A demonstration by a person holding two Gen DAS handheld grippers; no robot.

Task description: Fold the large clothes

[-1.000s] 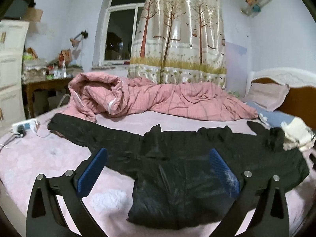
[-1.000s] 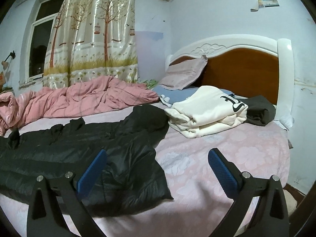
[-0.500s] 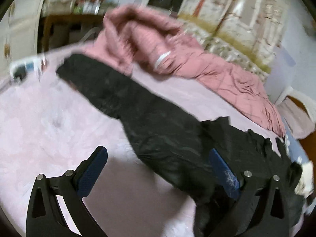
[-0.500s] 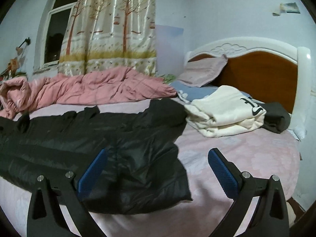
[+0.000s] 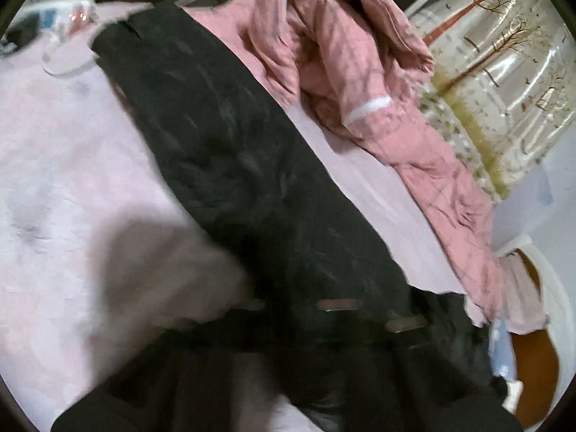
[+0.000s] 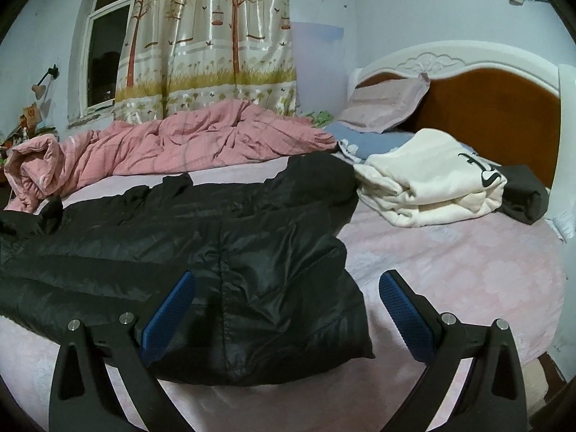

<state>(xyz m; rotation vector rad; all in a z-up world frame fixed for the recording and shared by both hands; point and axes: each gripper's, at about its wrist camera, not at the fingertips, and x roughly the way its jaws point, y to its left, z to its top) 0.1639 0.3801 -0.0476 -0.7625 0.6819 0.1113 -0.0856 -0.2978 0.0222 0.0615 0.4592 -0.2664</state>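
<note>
A black puffer jacket (image 6: pixel 216 237) lies spread flat on the pink bed sheet (image 6: pixel 468 270), one long sleeve (image 5: pixel 234 151) running to the upper left in the left wrist view. My left gripper (image 5: pixel 284 288) shows only as a dark smear low over that sleeve near the shoulder. Its jaws are closing and look drawn together, and blur hides whether cloth is caught between them. My right gripper (image 6: pixel 288 302) stands open just above the jacket's near right hem corner, with the blue pads (image 6: pixel 406 320) apart and not touching it.
A crumpled pink quilt (image 6: pixel 180 144) lies along the far side of the bed under the curtain (image 6: pixel 216 36). A folded cream garment (image 6: pixel 432 183) and a dark one (image 6: pixel 525 194) sit by the wooden headboard (image 6: pixel 486 108) with a pillow (image 6: pixel 388 104). A power strip (image 5: pixel 46 21) lies far left.
The left gripper swung left and down onto the sleeve while rolling, and its wide-open jaws came together. The right gripper only crept a little nearer the jacket's hem.
</note>
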